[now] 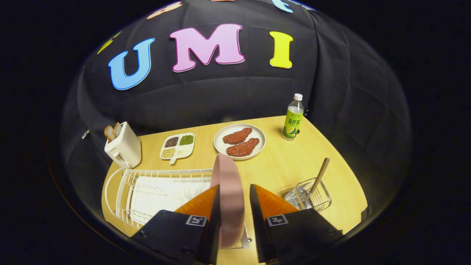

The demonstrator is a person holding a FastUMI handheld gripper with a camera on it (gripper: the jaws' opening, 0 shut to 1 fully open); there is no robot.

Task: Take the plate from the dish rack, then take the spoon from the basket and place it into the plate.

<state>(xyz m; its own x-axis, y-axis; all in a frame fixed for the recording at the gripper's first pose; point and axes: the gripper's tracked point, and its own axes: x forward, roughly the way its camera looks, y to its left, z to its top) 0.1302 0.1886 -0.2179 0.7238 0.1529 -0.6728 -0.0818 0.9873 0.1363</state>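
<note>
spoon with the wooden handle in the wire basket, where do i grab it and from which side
Grip the wooden handle near its free upper end, coming from above. The wooden-handled spoon leans out of the small wire basket, bowl end down among the wires. The gripper is now holding the pink plate on edge.

Toaster (124, 150), sectioned tray (177, 146), meat plate (240, 141), bottle (293, 117) on table (283, 165)
</note>
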